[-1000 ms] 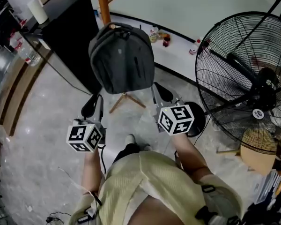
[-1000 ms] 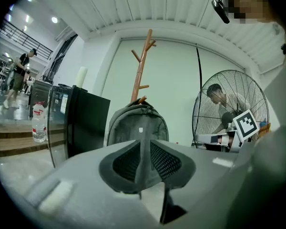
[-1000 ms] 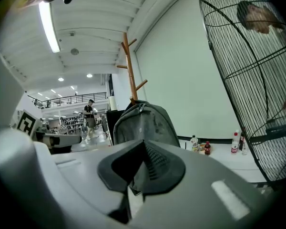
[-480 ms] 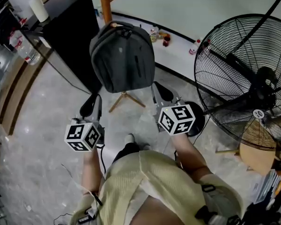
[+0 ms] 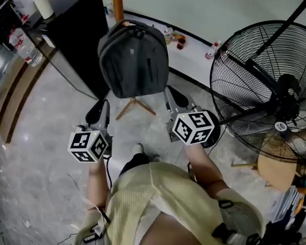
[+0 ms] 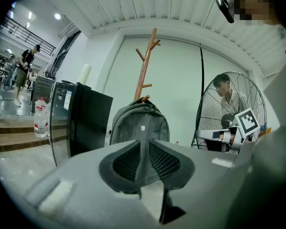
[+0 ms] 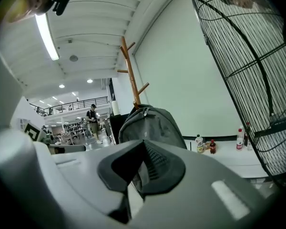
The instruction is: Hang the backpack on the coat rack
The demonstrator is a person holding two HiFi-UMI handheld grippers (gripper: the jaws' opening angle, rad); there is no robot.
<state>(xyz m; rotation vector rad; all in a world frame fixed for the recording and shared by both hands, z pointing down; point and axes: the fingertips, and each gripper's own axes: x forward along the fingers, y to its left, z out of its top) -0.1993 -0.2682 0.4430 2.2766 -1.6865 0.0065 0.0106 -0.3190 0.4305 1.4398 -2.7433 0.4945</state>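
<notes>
A dark grey backpack (image 5: pixel 135 60) hangs by its top from the wooden coat rack (image 5: pixel 117 1), above the rack's splayed feet. Both grippers are drawn back from it, below it in the head view, and touch nothing. My left gripper (image 5: pixel 99 111) is shut and empty; its jaws have just closed the last bit. My right gripper (image 5: pixel 172 98) is shut and empty too. In the left gripper view the backpack (image 6: pixel 140 128) and the rack (image 6: pixel 145 66) stand beyond the shut jaws (image 6: pixel 142 151). The right gripper view shows the backpack (image 7: pixel 155 128) behind its shut jaws (image 7: pixel 144 163).
A large black floor fan (image 5: pixel 265 86) stands close on the right. A black cabinet (image 5: pixel 74 29) stands left of the rack. Small bottles (image 5: pixel 179 41) line the wall's base. A round wooden stool (image 5: pixel 278 167) is under the fan. A person (image 6: pixel 26 66) walks far off.
The head camera has shifted slightly. The backpack still hangs on the rack, and both grippers keep about the same places below it.
</notes>
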